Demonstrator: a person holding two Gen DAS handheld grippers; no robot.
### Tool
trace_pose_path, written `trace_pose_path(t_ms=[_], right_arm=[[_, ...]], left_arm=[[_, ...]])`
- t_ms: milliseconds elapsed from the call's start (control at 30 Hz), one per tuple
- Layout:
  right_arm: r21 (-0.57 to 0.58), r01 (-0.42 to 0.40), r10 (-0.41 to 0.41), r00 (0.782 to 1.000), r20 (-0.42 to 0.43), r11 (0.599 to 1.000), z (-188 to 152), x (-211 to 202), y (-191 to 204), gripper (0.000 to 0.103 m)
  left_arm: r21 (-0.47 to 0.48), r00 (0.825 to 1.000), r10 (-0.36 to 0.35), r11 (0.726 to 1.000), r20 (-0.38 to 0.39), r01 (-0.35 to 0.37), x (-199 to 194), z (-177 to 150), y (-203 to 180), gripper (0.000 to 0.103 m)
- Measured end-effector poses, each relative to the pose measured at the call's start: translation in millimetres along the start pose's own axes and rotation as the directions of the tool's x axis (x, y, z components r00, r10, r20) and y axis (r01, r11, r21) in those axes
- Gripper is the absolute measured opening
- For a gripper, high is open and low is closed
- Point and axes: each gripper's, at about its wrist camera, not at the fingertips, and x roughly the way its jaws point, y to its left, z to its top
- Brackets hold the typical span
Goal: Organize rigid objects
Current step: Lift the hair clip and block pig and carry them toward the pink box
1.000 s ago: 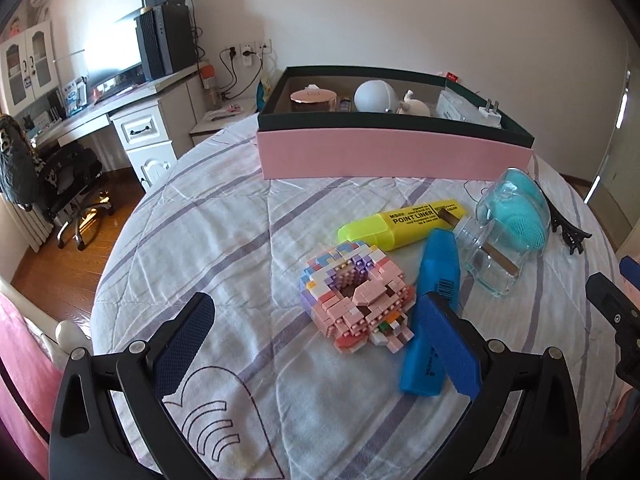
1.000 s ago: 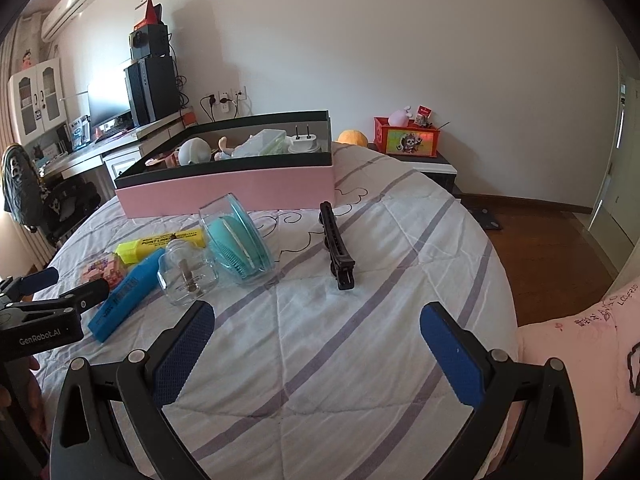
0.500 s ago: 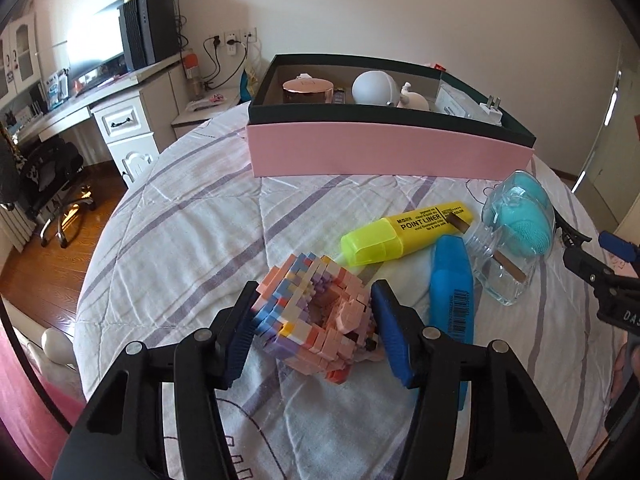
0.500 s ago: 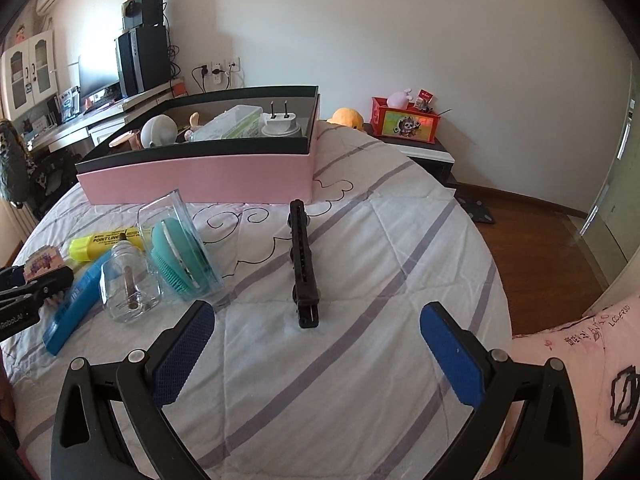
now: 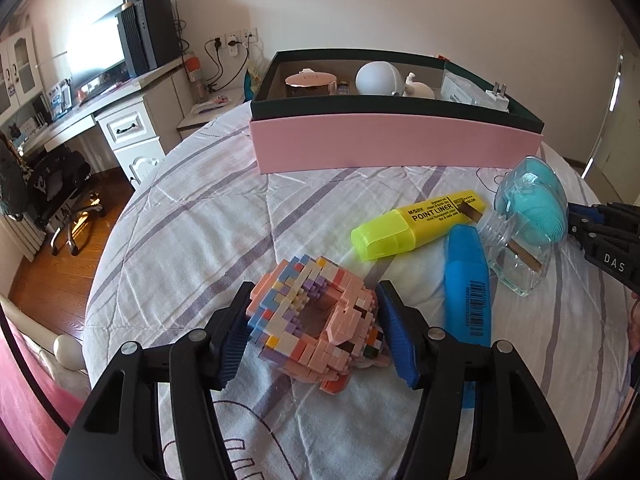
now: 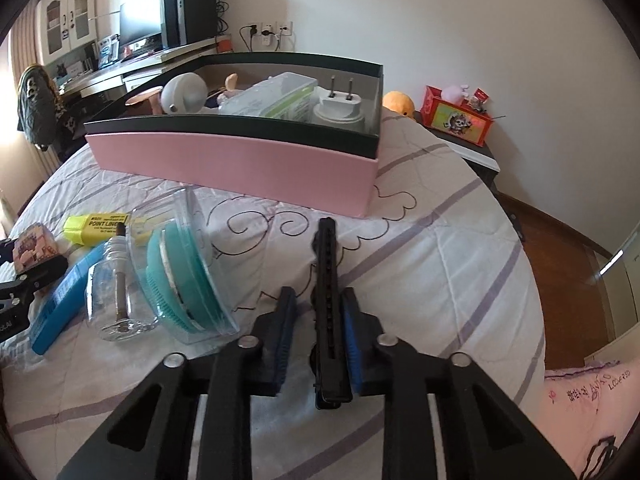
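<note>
On a striped bed cover (image 5: pixel 180 240), the left gripper (image 5: pixel 314 340) has its blue pads against both sides of a pastel brick model (image 5: pixel 316 320), its jaws easing open slightly. The right gripper (image 6: pixel 318 336) is clamped narrow on a black hair clip (image 6: pixel 326 280). A pink box (image 6: pixel 240 160) lies at twelve o'clock from both, highlighters near it.

Yellow highlighter (image 5: pixel 418 224), ahead-right of left gripper (image 5: pixel 312 340): "M&G", "POINT LINER". Right gripper (image 5: pixel 600 240) body, far right: "DAS". Barcode digits on blue highlighter (image 5: pixel 468 284) unreadable.
</note>
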Motion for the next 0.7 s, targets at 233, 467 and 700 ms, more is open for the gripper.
trace_pose_path(t_ms=[233, 467, 700], right_arm=[[0.070, -0.019, 0.011, 0.993, 0.118, 0.997, -13.9, -34.1, -0.9, 0.016], [0.106, -0.100, 0.055, 0.930, 0.365, 0.989, -30.2, -116.2, 33.4, 0.016], [0.028, -0.076, 0.052, 0.872, 0.487, 0.997, -23.7, -170.1, 86.1, 0.017]], left_arm=[[0.006, 0.995, 0.012, 1.000, 0.102, -0.012, -31.4, -4.8, -7.5, 0.061], [-0.027, 0.959, 0.014, 1.000, 0.283, -0.007, -100.8, -1.9, -8.7, 0.061], [-0.055, 0.906, 0.054, 0.998, 0.419, -0.035, -165.5, -2.7, -11.2, 0.061]])
